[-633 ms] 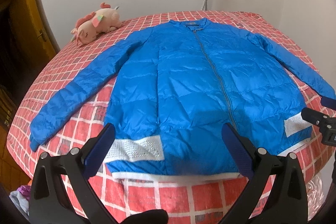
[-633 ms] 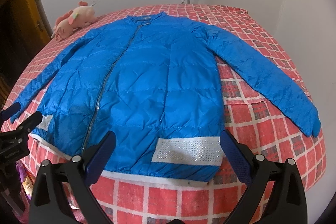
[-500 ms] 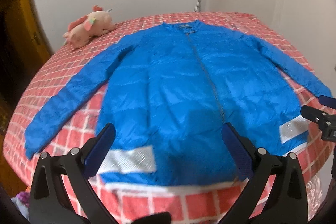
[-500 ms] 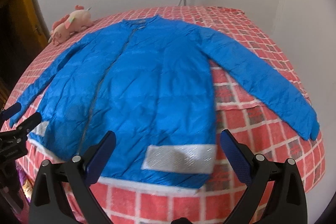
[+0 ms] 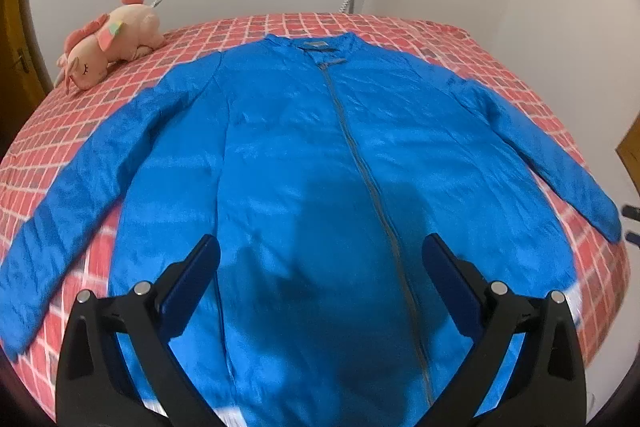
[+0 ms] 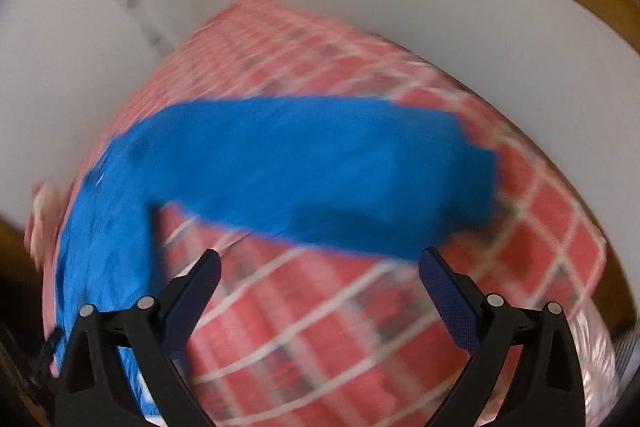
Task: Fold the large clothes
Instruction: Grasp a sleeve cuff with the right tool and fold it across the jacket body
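Blue jacket (image 5: 304,163) lies flat, zipped, front up on the red checked bed (image 5: 500,67), sleeves spread left and right. Left claw (image 5: 320,267) released above its hem. Right claw (image 6: 320,275) released near the right sleeve (image 6: 320,167); view blurred.

blue jacket (image 5: 296,155) on a red-and-white checked bedspread (image 5: 460,43); pink plush toy (image 5: 108,45).

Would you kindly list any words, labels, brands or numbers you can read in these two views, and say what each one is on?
None can be read.
Neck label of the blue jacket: a small grey tag inside the collar, print too small to read.
Plush toy: a coloured patch on its ear, no lettering visible.
Right wrist view: motion-blurred, no text visible.
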Demonstrator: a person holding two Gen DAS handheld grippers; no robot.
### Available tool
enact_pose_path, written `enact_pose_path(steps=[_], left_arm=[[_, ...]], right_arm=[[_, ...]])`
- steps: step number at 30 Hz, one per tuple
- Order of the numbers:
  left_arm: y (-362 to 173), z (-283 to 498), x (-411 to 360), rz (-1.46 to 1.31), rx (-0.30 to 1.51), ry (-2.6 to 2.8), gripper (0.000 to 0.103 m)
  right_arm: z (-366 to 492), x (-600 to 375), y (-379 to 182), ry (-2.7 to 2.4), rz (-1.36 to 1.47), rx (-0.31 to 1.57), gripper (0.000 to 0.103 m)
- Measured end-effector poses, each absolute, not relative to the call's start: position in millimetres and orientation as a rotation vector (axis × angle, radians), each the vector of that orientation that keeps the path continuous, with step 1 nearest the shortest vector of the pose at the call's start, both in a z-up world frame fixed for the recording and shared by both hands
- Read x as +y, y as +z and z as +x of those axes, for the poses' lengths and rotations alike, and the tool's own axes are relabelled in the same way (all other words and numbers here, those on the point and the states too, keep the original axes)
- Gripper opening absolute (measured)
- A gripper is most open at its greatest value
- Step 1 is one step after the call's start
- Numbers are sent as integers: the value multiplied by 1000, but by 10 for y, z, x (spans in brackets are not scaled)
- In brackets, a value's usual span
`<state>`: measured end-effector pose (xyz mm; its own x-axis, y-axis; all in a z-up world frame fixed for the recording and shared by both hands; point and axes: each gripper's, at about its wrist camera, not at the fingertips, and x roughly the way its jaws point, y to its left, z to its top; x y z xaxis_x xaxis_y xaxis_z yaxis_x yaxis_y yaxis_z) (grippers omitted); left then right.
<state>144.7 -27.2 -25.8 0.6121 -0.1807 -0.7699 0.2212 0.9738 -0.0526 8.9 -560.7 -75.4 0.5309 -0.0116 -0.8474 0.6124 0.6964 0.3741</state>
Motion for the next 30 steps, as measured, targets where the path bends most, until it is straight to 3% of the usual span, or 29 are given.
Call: enact_pose_path(steps=[9,11,15,18,30], left_arm=[[-466,1914,-165,-10,970,-228,100],[-504,1945,-138,-18,981,-222,100],[-525,1951,-112,-24,981,-222,100],[-507,1920,-116,-21,972,-232,100],[-366,1814,-119,-28,923,-282,100]], right_arm=[[192,-6158,-1196,-466,816,1039,88],[241,-6165,-1159,-455,799,1030,75],[286,-6170,-1114,-398,816,1017,39],[343,-6073,-950,-392,750,996,30],[1184,-4966,165,-99,522,835,26]])
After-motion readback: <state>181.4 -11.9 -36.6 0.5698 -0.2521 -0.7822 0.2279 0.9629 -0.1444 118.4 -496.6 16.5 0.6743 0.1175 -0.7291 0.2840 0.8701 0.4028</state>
